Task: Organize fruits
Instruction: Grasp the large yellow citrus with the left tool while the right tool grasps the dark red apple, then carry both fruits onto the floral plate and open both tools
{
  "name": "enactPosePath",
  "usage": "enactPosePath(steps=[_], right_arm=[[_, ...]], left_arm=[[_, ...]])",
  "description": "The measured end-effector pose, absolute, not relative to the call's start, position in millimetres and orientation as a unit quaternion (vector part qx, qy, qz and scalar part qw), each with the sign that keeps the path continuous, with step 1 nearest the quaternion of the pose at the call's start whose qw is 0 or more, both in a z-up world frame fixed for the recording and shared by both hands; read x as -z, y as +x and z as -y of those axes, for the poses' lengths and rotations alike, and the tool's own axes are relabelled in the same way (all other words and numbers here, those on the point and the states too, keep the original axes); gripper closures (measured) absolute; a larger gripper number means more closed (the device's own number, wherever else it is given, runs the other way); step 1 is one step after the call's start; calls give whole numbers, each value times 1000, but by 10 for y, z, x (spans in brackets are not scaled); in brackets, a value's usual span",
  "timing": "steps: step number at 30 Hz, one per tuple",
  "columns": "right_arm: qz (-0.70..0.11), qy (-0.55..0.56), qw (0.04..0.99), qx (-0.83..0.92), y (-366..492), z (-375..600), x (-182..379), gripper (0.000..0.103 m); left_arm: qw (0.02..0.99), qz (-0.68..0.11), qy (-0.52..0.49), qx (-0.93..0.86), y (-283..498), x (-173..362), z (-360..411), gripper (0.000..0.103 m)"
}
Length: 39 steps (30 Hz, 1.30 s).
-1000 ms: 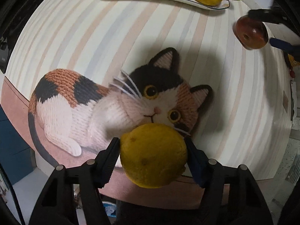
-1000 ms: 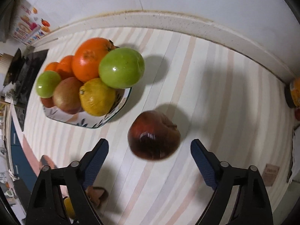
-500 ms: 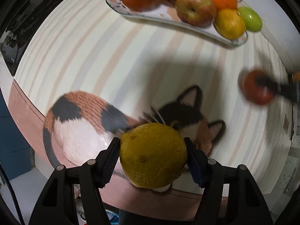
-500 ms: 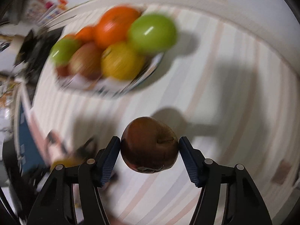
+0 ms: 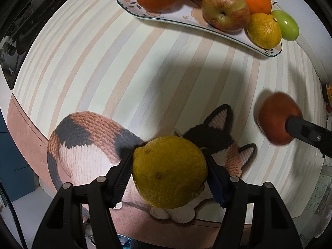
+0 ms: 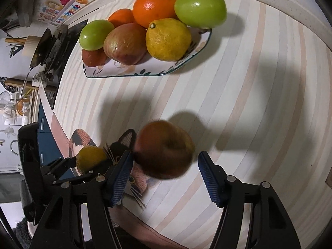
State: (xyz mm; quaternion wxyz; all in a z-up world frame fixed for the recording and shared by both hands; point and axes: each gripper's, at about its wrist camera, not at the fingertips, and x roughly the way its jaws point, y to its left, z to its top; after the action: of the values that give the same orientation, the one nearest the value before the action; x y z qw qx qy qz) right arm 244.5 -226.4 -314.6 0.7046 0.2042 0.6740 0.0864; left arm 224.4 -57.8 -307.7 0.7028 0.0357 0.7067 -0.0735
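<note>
Striped tabletop (image 5: 103, 62) with knitted-cat picture (image 5: 87, 141) at near edge. Plate (image 6: 124, 72) at far side, piled with oranges, green fruits, apple, yellow citrus. Left tool (image 5: 169, 166) points straight down over cat picture, both pads pressed on lemon (image 5: 169, 172). Right tool (image 6: 164, 161) pinches dark red apple (image 6: 164, 149) near pad tips, above tabletop, just beside cat's ears, well apart from plate. Apple blurred; far pad contact unclear.

The right gripper (image 6: 164, 166), open around the dark red apple (image 6: 164, 149) a second ago, closed and lifted it off the desk (image 6: 259, 103).
</note>
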Motion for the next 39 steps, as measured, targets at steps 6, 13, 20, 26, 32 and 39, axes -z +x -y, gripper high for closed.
enactPosePath(steps=[6,13,20,26,32,39], right_arm=[[-667,204,712,-78,2506,2223,3194,35],[-641,214,735,-51,2615,2282,3161,34],[-645,177,742,-43,2691,2196,3164,34],[-653,166,737,-50,2646,2158,3156,34],[-671,180,718,-54,2674,2236,3177,33],[-681,134,717,-58,2711,2082,3149,34]], left_arm=[[702,-708,30,74,2288,3112,510,38],[701,-709,21,70,2336,3136,393,38],[700,-710,16,71,2382,3149,396,38],[699,-712,10,72,2423,3137,374,38],[696,-714,10,77,2443,3119,375,38],[698,-711,-6,85,2604,2963,333,38]])
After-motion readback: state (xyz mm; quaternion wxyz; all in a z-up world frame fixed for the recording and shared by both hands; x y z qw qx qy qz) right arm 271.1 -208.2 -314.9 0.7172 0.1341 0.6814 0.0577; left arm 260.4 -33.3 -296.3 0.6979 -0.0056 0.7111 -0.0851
